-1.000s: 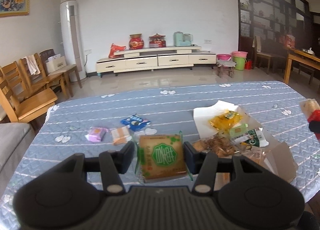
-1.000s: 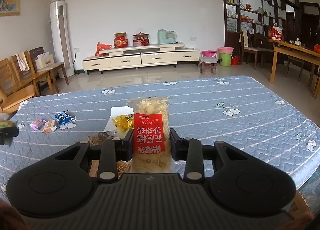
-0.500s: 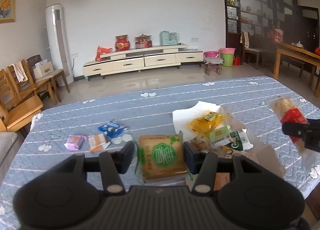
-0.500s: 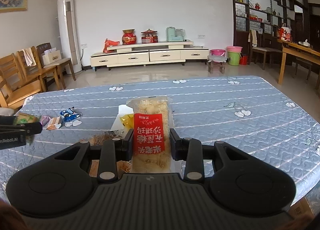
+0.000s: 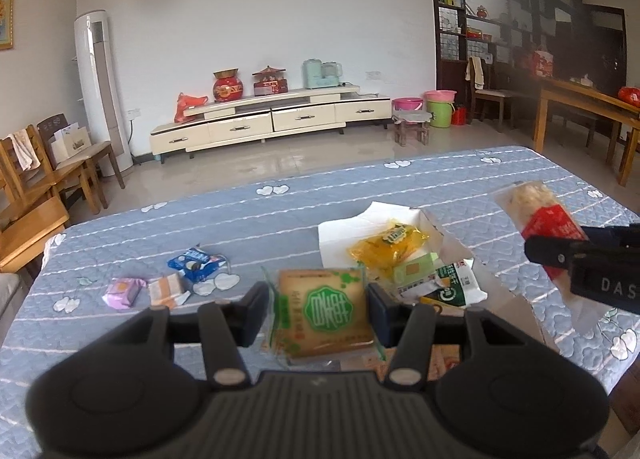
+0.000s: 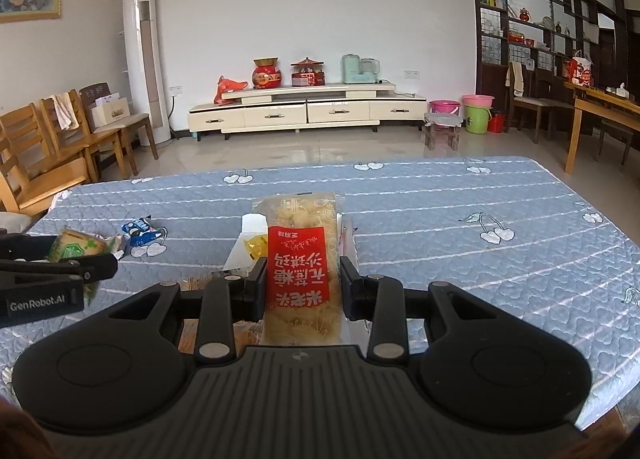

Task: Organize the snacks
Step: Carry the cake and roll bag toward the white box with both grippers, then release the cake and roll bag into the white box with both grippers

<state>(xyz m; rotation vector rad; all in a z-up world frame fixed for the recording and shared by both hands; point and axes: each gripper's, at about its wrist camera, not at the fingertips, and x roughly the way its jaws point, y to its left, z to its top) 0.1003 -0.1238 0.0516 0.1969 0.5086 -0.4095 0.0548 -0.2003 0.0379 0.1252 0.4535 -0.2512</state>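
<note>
gripping a snack apiece, both grippers hang above the table: the left gripper (image 5: 318, 309) has its fingers closed on the green-labelled cracker packet (image 5: 326, 309), and the right gripper (image 6: 302, 287) pinches the red-labelled rice snack bag (image 6: 300, 267) lengthwise between its pads. just beyond the left one sits the open cardboard box (image 5: 448, 235), already carrying a yellow packet (image 5: 386, 243), a pale green packet (image 5: 414, 269) and a white-and-green pouch (image 5: 452, 287) (so the sorting looks part done). further left on the blue quilted tablecloth (image 5: 240, 227) three small items lie loose: a blue cookie pack (image 5: 194, 263), an orange-striped wrapper (image 5: 166, 289) and a purple wrapper (image 5: 122, 293). my read: two in hand need placing, then those three remain.
</note>
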